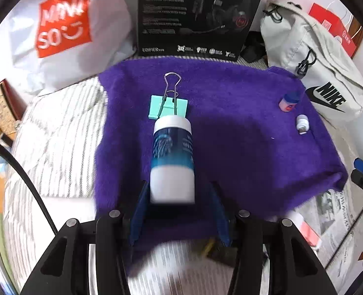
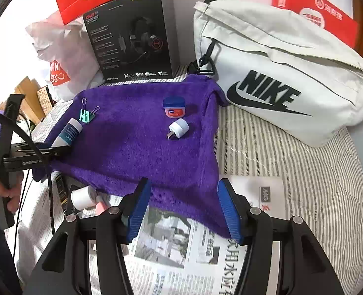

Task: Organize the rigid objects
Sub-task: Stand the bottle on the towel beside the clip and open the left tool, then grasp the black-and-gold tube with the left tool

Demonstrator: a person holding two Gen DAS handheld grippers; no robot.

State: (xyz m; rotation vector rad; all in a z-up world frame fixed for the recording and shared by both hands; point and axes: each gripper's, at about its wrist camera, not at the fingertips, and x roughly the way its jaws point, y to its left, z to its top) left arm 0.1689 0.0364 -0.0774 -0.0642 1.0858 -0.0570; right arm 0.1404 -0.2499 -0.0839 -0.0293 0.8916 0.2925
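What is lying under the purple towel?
Under the purple towel a newspaper shows at the near edge and the striped bedding on the right. A white roll lies at its near-left edge. Anything beneath the towel's middle is covered.
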